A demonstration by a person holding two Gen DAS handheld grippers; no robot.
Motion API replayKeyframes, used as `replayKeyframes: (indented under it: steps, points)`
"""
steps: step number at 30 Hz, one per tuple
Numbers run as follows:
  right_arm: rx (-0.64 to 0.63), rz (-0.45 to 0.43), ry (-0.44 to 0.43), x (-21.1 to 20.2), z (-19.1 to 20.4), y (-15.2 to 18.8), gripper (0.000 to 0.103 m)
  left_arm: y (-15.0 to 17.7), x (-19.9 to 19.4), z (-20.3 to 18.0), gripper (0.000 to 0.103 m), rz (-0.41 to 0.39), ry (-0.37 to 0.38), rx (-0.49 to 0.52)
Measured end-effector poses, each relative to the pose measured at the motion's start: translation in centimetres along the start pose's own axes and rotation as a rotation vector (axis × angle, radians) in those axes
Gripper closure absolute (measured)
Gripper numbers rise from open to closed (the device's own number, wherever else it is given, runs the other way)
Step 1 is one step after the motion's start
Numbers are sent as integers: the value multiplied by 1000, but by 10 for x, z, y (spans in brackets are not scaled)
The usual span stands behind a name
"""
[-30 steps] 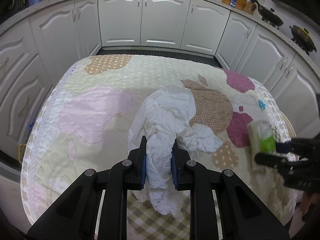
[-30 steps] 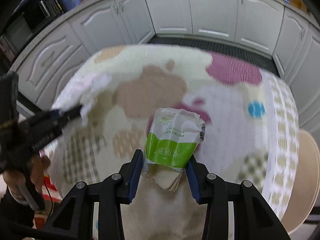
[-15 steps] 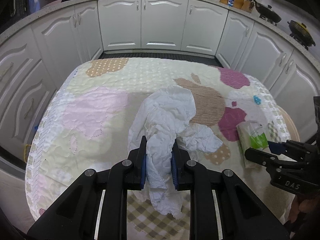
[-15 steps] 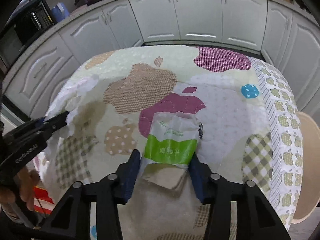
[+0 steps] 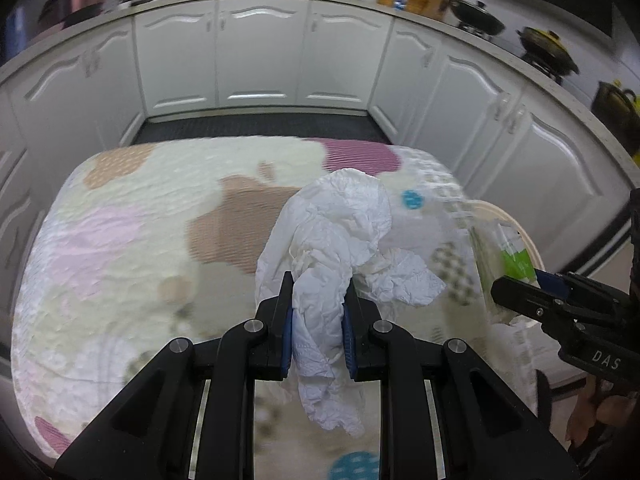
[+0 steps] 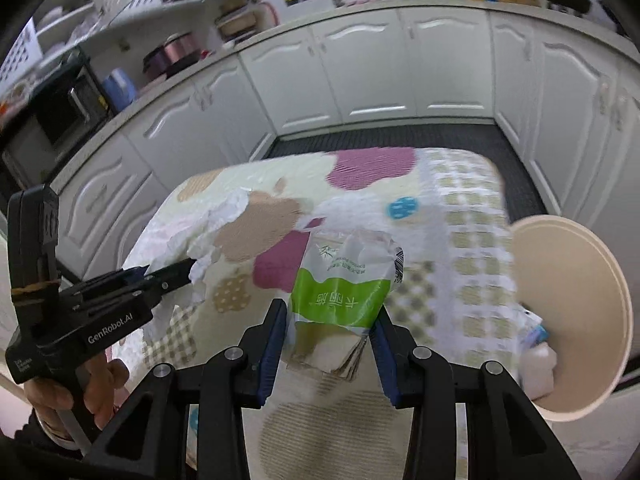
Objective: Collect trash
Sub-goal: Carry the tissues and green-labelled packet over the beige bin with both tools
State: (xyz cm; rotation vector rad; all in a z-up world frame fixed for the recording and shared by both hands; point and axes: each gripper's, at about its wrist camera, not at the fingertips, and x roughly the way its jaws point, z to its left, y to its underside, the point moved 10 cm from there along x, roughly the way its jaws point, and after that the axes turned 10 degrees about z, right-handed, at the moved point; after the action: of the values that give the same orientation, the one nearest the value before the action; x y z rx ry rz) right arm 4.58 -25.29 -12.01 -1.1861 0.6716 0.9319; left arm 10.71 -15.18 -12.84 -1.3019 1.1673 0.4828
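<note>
Both trash items are picked up & off the bench: the crumpled white tissue wad (image 5: 340,248) is pinched in the left gripper (image 5: 318,326), fingers squeezed narrow on its twisted neck w/ a tail hanging below; the green-and-white tissue pack (image 6: 340,284), flattened w/ brownish sheets poking out its lower end, is clamped between the fingers of the right gripper (image 6: 330,340), set mid-width around it. Both hang above the quilted apple-print cover (image 5: 132,240) on the bench, toward its right edge. Just past that edge sits a tan bin (image 6: 576,312), mouth tilted toward the camera, w/ some whitish stuff already low inside, can't tell what. So pickup looks done; what's left, I'd judge, is carrying both over the rim & letting go. No other loose trash shows on the cover, tho the near part is blurred & partly hidden by the grippers.
</note>
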Motion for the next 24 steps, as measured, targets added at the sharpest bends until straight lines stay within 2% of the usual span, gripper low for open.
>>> replayKeyframes:
  steps: [13,24]
  points:
    - [156,-83,93,-60,-97,14,63,-18,18,-103,86,-5,30,149]
    - [265,-101,154,-76,-163,30,63,-30,38,-174,86,3,56,239]
